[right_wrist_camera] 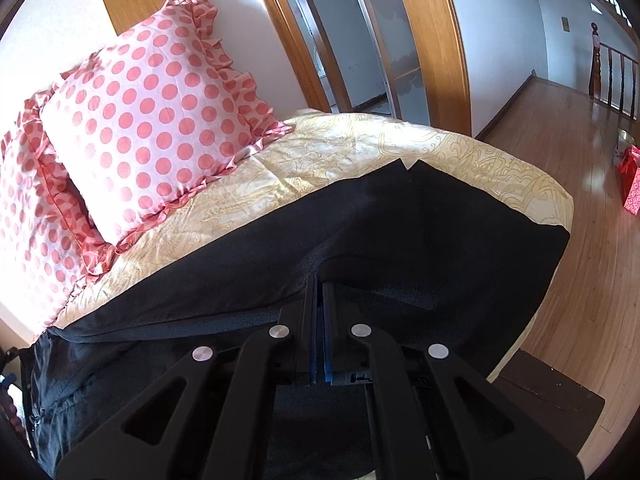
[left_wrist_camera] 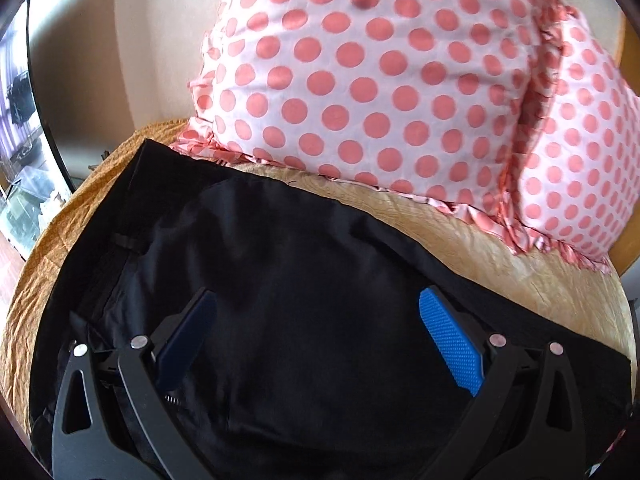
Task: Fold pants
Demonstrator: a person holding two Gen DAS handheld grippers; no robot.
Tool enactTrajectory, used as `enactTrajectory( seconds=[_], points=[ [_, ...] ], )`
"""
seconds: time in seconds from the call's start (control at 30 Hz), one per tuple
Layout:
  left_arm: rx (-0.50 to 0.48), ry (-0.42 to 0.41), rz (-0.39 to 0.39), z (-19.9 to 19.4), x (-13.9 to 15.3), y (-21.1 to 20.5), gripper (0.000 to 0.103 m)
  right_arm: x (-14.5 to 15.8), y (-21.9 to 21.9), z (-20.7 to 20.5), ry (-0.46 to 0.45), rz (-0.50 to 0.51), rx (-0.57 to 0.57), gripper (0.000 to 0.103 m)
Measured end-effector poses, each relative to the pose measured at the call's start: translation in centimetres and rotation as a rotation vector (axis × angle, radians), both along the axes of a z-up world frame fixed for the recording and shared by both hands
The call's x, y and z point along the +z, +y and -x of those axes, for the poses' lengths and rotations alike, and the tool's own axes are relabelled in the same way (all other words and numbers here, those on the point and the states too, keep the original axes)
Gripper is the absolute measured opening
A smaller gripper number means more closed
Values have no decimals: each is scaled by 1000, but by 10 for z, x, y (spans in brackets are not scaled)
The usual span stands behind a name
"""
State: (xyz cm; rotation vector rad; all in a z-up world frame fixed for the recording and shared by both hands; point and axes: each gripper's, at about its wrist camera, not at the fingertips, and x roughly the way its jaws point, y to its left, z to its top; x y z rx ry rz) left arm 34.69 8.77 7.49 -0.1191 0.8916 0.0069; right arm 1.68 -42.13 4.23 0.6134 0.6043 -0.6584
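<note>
Black pants (left_wrist_camera: 304,248) lie spread across the bed, with the waistband and a belt loop (left_wrist_camera: 127,241) at the left of the left wrist view. My left gripper (left_wrist_camera: 318,306) hovers over the dark cloth with its blue pads (left_wrist_camera: 446,332) wide apart and nothing pinched between them. In the right wrist view the pants (right_wrist_camera: 420,220) stretch toward the bed's right edge. My right gripper (right_wrist_camera: 319,280) is shut, and a fold of the black cloth rises in a ridge to its tips, pinched there.
Two pink polka-dot pillows (left_wrist_camera: 360,72) (right_wrist_camera: 156,120) lean at the head of the bed, just beyond the pants. The yellow patterned bedspread (right_wrist_camera: 360,148) ends at a wooden floor (right_wrist_camera: 580,280) on the right. A red bag (right_wrist_camera: 632,184) stands on the floor.
</note>
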Motion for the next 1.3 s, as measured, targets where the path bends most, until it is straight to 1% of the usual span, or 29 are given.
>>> enactTrajectory(
  seconds=[0.03,0.1,0.13,0.2,0.27,0.3,0.37,0.4,0.43,0.47,0.5,0.53,0.57,0.6,0.63,0.67,0.73,0.8,0.9,0.97,1.07,1.2,1.3],
  points=[
    [11,33,6,-14,-4,0,100,-1,0,-1,5,2,-1,2],
    [22,100,51,-44,-14,-1,98,-1,-1,-2,20,13,-2,2],
    [28,117,61,-56,-17,-3,93,-2,-1,-3,26,19,-3,2],
    [59,149,64,-80,-24,-7,91,-3,-2,-4,43,30,-5,2],
    [82,189,72,-100,-32,-11,82,-5,-3,-6,60,35,-3,2],
    [99,216,69,-110,-37,-14,76,-6,-3,-7,72,39,0,2],
    [118,259,77,-123,-47,-17,73,-7,-3,-9,87,47,6,2],
    [136,277,66,-128,-52,-18,72,-7,-3,-10,93,52,9,2],
    [148,284,50,-131,-55,-19,67,-7,-3,-11,98,57,12,2],
    [165,288,31,-132,-59,-19,61,-7,-3,-12,103,64,16,2],
    [180,288,24,-132,-60,-18,50,-7,-3,-13,105,68,19,2],
    [195,283,17,-130,-60,-17,36,-7,-2,-14,107,72,21,2],
    [196,272,36,-127,-59,-14,26,-7,-2,-14,109,77,25,2],
    [190,266,72,-122,-57,-11,13,-6,-2,-15,111,85,27,2],
    [195,255,94,-116,-54,-8,10,-6,-2,-16,113,92,29,2],
    [196,239,103,-109,-50,-5,8,-5,-2,-16,113,96,32,2],
    [186,184,103,-89,-39,3,6,-4,-2,-17,116,107,39,2],
    [170,121,103,-60,-24,8,6,-2,-1,-19,137,134,53,2],
    [140,18,103,-7,2,18,6,-1,3,-25,190,192,91,2],
    [120,-41,103,30,20,22,6,-1,5,-25,214,210,114,2],
    [92,-118,114,92,41,28,6,0,4,-21,210,208,128,2],
    [70,-220,101,168,49,30,6,8,3,-10,179,213,119,2],
    [72,-249,105,210,44,33,6,18,-2,-1,149,221,96,2]
  ],
)
